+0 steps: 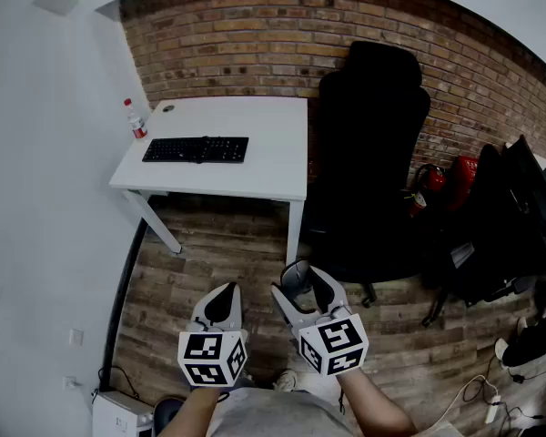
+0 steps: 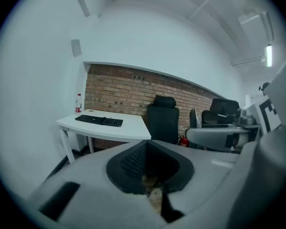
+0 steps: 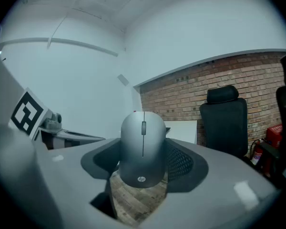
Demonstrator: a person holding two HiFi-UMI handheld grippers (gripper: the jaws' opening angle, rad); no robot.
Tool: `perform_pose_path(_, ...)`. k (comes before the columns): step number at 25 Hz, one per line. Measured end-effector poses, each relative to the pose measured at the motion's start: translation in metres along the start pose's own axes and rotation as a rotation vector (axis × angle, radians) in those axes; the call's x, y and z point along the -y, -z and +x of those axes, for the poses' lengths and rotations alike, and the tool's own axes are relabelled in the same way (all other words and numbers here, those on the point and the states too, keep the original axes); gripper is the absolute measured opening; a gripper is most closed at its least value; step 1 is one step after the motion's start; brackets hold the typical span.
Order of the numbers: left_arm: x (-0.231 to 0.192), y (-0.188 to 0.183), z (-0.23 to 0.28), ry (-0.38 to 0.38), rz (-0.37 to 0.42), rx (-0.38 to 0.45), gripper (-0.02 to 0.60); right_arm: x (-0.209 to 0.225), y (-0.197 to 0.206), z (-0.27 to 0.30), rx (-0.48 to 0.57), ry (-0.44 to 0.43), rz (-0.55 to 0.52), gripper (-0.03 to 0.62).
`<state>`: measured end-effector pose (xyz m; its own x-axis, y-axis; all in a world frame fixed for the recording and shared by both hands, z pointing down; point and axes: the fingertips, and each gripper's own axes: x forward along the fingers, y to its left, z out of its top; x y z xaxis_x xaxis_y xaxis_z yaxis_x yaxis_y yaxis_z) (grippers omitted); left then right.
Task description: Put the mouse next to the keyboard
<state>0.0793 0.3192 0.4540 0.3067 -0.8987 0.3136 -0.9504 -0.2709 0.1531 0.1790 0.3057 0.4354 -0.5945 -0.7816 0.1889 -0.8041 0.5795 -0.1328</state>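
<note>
A grey mouse (image 3: 143,149) stands upright between the jaws of my right gripper (image 3: 144,168), which is shut on it above the wooden floor. In the head view the mouse (image 1: 297,277) shows at that gripper's (image 1: 300,291) tips, low in the middle. My left gripper (image 1: 222,304) hangs just to its left, shut with nothing in it; its pads (image 2: 133,161) meet in its own view. The black keyboard (image 1: 197,149) lies on the left part of a white table (image 1: 273,167), well ahead of both grippers. The keyboard (image 2: 99,120) also shows in the left gripper view.
A water bottle (image 1: 136,121) with a red label stands at the table's far left corner. A black office chair (image 1: 373,171) stands right of the table. Red extinguishers (image 1: 429,185) and dark bags (image 1: 510,217) fill the right side. A white box (image 1: 118,415) sits on the floor at lower left.
</note>
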Motion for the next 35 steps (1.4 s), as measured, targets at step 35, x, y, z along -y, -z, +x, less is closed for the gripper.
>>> perform_pose_path(35,-0.139,-0.067,0.141,0.072,-0.043,0.001,-0.006,0.038,-0.037,0.192,-0.037,0.045,0.011,0.291)
